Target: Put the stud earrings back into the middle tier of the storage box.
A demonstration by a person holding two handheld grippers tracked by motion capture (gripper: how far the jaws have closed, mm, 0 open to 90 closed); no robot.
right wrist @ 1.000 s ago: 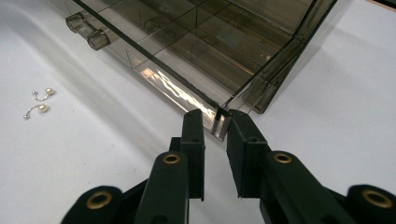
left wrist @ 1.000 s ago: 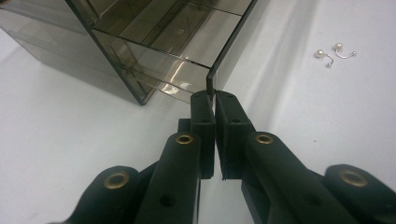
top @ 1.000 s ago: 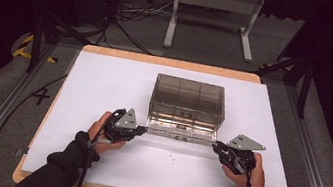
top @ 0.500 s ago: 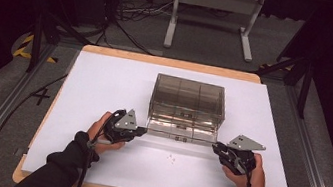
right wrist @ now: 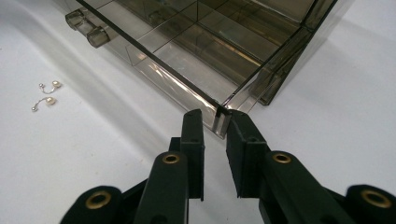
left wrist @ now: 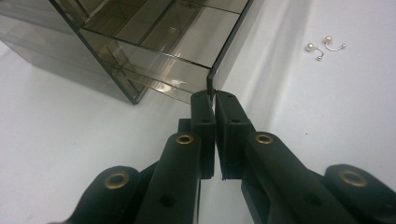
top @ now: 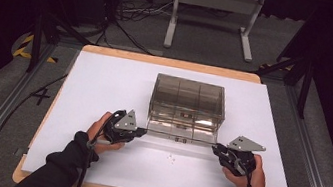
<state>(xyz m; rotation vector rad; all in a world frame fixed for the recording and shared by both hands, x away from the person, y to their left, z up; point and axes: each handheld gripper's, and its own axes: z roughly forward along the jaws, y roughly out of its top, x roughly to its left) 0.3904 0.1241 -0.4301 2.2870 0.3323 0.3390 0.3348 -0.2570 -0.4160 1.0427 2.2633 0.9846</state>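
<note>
Two grippers are seen in the high view at the pulled-out drawer (top: 179,135) of a smoky acrylic organizer box (top: 188,101) on the white table (top: 105,84); an uneven pull could skew it. In the left gripper view, the left gripper (left wrist: 214,100) is closed on the drawer's front corner; its bite is thin and could slip. In the right gripper view, the right gripper (right wrist: 215,122) straddles the other corner, jaws part open, contact unclear. Two pearl earrings (right wrist: 46,93) lie near; the drawer's contents cannot be made out.
</note>
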